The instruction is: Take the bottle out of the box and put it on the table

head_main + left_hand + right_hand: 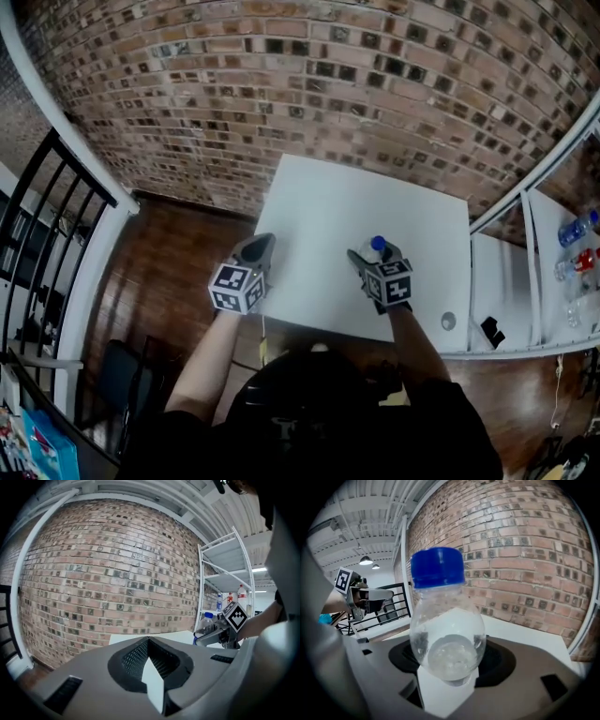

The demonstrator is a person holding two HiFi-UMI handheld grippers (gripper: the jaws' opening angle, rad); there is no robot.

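Observation:
A clear plastic bottle with a blue cap stands upright between the jaws of my right gripper, which is shut on its lower body. It hangs over the near part of the white table. The left gripper view shows the same bottle at the right, gripped and above the tabletop. My left gripper hovers at the table's near left edge with its jaws together and nothing between them. No box shows in any view.
A white metal shelf stands to the right of the table, with several bottles on it. A black railing runs along the left. A brick wall lies beyond the table's far edge.

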